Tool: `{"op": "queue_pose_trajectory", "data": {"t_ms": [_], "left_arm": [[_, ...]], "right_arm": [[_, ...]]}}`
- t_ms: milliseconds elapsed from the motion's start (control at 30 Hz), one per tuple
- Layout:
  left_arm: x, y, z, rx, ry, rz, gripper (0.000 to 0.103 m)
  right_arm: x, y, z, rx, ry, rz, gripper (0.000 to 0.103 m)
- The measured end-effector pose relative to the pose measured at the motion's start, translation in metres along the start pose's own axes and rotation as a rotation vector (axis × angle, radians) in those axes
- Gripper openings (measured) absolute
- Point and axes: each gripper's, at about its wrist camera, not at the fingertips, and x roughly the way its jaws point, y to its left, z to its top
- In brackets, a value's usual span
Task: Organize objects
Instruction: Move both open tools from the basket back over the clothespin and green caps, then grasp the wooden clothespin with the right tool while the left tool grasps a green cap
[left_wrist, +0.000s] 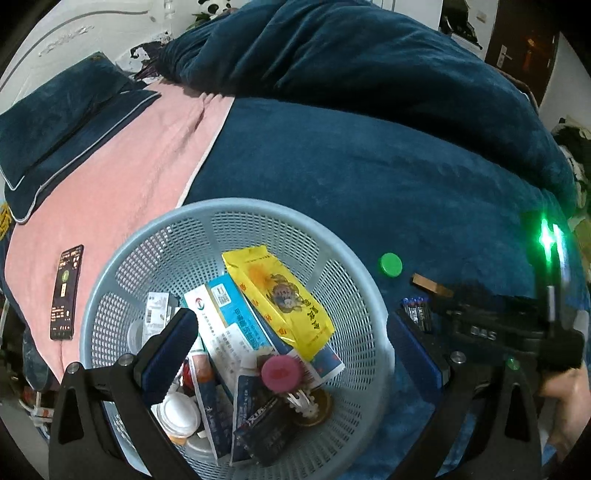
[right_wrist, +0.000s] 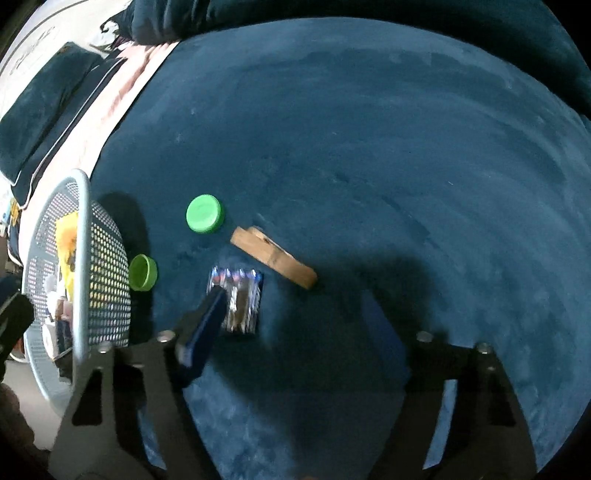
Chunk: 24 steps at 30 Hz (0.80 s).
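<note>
A pale blue mesh basket (left_wrist: 347, 258) sits on the dark blue bedspread, holding a yellow packet (left_wrist: 280, 295), medicine boxes (left_wrist: 229, 325), a pink lid (left_wrist: 280, 371) and other small items. My left gripper (left_wrist: 295, 339) is open above the basket, holding nothing. On the bedspread right of the basket (right_wrist: 83, 229) lie a battery pack (right_wrist: 240, 302), a wooden block (right_wrist: 275, 256), a green cap (right_wrist: 204, 213) and a smaller green cup-like cap (right_wrist: 143, 272). My right gripper (right_wrist: 295, 310) is open just above the bedspread, its left finger (right_wrist: 203, 325) beside the battery pack.
A phone (left_wrist: 66, 291) lies on the pink sheet (left_wrist: 122, 192) left of the basket. A dark pillow (left_wrist: 62, 122) and a bunched blue duvet (left_wrist: 332, 51) lie beyond. The right gripper's body (left_wrist: 498, 325) shows in the left wrist view.
</note>
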Motion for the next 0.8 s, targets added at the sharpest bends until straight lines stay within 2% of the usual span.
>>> {"op": "queue_pose_trajectory", "data": {"t_ms": [100,200,267,300,400,567,733,800], "left_arm": [[-0.002,0.002,0.001,0.0,-0.016,0.001,0.102],[-0.001,0.002,0.006,0.002,-0.022,-0.01,0.102],[0.0,-0.003,0.009,0.013,-0.027,-0.022,0.102],[0.0,-0.006,0.01,0.023,-0.027,-0.031,0.102],[0.007,-0.019,0.014,0.055,-0.004,-0.057,0.101],[0.014,-0.051,0.023,0.122,0.015,-0.106,0.101],[0.028,-0.089,0.032,0.206,0.054,-0.125,0.097],[0.039,-0.106,0.033,0.237,0.085,-0.109,0.091]], "right_arm": [[0.008,0.005,0.005,-0.014,-0.009,0.007,0.068],[0.018,0.006,0.006,-0.016,0.006,-0.003,0.048],[0.018,0.004,0.006,-0.005,-0.007,-0.01,0.029],[0.017,0.002,0.006,0.002,-0.012,-0.005,0.027],[0.014,-0.006,0.003,0.035,-0.009,0.029,0.026],[0.004,-0.024,-0.003,0.096,-0.002,0.009,0.023],[-0.006,-0.042,-0.008,0.165,-0.002,0.001,0.023],[-0.006,-0.049,-0.007,0.194,-0.005,0.007,0.023]]}}
